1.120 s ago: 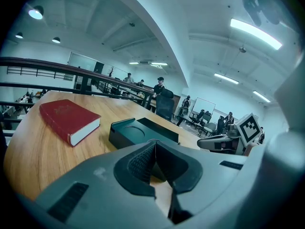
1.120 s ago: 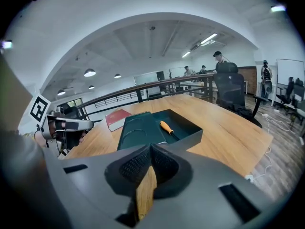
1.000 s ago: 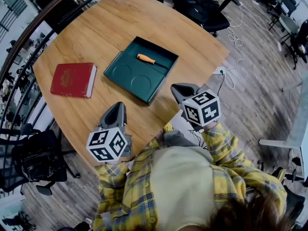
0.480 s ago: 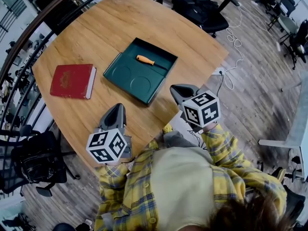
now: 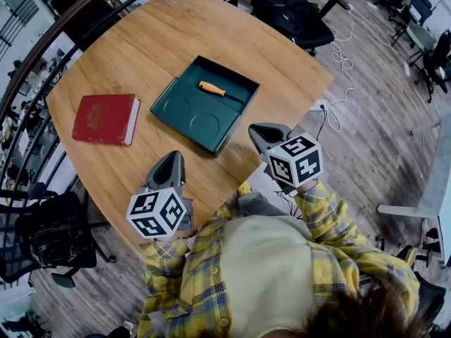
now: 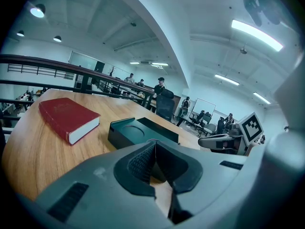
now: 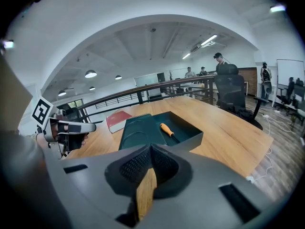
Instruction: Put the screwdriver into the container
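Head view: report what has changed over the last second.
Nothing visibly changed. The screwdriver still lies in the container, the red book beside it on the table, and the left gripper and right gripper stay shut and empty near the table's front edge.

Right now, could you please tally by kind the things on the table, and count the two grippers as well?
Book: 1
Container: 1
Screwdriver: 1
Grippers: 2, the left gripper and the right gripper
Total: 5

The screwdriver point(image 5: 212, 88) lies in the container point(image 5: 182, 111) on the table point(image 5: 141, 48); a book point(image 5: 106, 118) lies to its left
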`<state>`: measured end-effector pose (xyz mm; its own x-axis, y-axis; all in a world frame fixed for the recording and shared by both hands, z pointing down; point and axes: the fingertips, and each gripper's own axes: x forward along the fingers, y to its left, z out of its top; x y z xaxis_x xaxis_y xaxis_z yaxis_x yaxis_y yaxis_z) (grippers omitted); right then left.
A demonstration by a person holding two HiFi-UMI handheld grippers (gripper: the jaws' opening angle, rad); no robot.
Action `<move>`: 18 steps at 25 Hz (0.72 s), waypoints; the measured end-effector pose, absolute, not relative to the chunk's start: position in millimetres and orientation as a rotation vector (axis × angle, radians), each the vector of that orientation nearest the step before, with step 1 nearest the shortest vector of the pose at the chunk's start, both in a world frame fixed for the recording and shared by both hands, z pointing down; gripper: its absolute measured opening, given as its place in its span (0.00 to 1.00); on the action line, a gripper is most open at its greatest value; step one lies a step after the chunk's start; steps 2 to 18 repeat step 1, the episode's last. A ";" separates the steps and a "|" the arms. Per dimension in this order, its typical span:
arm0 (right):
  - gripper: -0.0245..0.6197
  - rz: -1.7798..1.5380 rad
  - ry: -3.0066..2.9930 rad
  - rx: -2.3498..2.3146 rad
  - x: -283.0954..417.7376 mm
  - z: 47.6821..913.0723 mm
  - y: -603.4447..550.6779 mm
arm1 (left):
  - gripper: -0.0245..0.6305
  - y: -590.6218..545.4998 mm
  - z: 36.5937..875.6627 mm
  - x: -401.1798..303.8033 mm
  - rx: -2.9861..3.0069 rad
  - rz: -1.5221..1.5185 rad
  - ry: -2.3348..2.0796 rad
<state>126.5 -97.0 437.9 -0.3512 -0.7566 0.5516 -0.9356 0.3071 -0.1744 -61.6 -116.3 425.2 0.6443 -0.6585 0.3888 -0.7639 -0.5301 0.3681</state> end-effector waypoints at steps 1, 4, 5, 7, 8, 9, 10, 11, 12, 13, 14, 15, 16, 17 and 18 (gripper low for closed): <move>0.14 0.672 -2.214 1.513 126.6 437.6 -97.1 | 0.05 -116.3 425.0 -61.2 2.354 0.275 -1.108; 0.14 0.672 -2.214 1.513 126.6 437.6 -97.1 | 0.05 -116.3 425.0 -61.2 2.354 0.275 -1.108; 0.14 0.672 -2.214 1.513 126.6 437.6 -97.1 | 0.05 -116.3 425.0 -61.2 2.354 0.275 -1.108; 0.14 0.672 -2.214 1.513 126.6 437.6 -97.1 | 0.05 -116.3 425.0 -61.2 2.354 0.275 -1.108; 0.14 0.672 -2.214 1.513 126.6 437.6 -97.1 | 0.05 -116.3 425.0 -61.2 2.354 0.275 -1.108; 0.14 0.672 -2.214 1.513 126.6 437.6 -97.1 | 0.05 -116.3 425.0 -61.2 2.354 0.275 -1.108; 0.14 0.672 -2.214 1.513 126.6 437.6 -97.1 | 0.05 -116.3 425.0 -61.2 2.354 0.275 -1.108; 0.14 0.672 -2.214 1.513 126.6 437.6 -97.1 | 0.05 -116.3 425.0 -61.2 2.354 0.275 -1.108; 0.14 0.672 -2.214 1.513 126.6 437.6 -97.1 | 0.05 -116.3 425.0 -61.2 2.354 0.275 -1.108; 0.14 0.672 -2.214 1.513 126.6 437.6 -97.1 | 0.05 -116.3 425.0 -61.2 2.354 0.275 -1.108; 0.14 0.672 -2.214 1.513 126.6 437.6 -97.1 | 0.05 -116.3 425.0 -61.2 2.354 0.275 -1.108; 0.14 0.672 -2.214 1.513 126.6 437.6 -97.1 | 0.05 -116.3 425.0 -61.2 2.354 0.275 -1.108; 0.14 0.672 -2.214 1.513 126.6 437.6 -97.1 | 0.05 -116.3 425.0 -61.2 2.354 0.275 -1.108; 0.14 0.672 -2.214 1.513 126.6 437.6 -97.1 | 0.05 -116.3 425.0 -61.2 2.354 0.275 -1.108; 0.14 0.672 -2.214 1.513 126.6 437.6 -97.1 | 0.05 -116.3 425.0 -61.2 2.354 0.275 -1.108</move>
